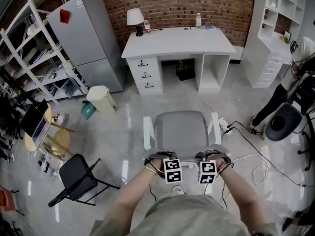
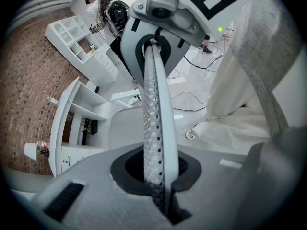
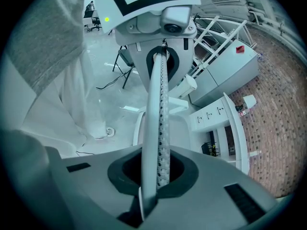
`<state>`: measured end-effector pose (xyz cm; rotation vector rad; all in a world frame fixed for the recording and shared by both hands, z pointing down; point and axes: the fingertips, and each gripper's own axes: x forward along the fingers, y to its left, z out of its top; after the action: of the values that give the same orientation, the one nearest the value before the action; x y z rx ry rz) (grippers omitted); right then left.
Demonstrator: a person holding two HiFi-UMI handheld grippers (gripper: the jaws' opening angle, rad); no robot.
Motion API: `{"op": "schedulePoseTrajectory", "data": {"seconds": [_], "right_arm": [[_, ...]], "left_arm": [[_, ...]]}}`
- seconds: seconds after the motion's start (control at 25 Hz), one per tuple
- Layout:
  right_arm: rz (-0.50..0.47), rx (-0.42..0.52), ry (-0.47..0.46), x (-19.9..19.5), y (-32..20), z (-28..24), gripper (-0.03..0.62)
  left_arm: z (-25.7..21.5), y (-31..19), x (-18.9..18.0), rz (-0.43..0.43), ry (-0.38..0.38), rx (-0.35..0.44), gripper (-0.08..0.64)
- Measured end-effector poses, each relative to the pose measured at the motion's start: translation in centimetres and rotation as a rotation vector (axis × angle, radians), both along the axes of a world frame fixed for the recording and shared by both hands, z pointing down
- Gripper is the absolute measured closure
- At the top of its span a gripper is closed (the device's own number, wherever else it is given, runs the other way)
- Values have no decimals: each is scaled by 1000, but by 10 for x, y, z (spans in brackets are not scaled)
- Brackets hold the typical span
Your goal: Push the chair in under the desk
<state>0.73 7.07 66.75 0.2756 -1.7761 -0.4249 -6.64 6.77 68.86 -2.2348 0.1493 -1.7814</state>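
The chair point(image 1: 181, 129) is pinched at its back by the left claw point(image 1: 163, 158) and the right claw point(image 1: 209, 157), so it can be pushed under the counter point(image 1: 177, 42).

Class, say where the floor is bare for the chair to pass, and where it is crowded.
Bare: the floor between chair and desk, bordered by the bin at left and a cable at right. Crowded: right of the chair, cables and a power strip; a dark object sits under the desk.
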Motion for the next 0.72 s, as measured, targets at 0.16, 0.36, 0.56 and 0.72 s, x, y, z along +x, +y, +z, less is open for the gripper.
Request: {"op": "schedulePoseTrajectory", "data": {"seconds": [0.16, 0.36, 0.56, 0.72], "right_arm": [[3, 5, 10, 0, -11, 0, 571], [11, -4, 13, -2, -21, -1, 572], [18, -1, 17, -2, -31, -1, 572], [22, 6, 24, -1, -39, -1, 572]], "left_arm": [[0, -10, -1, 1, 3, 0, 531], [-1, -21, -1, 8, 3, 4, 532], [-2, -32, -1, 14, 5, 6, 532], [-2, -39, -1, 18, 2, 7, 534]]}}
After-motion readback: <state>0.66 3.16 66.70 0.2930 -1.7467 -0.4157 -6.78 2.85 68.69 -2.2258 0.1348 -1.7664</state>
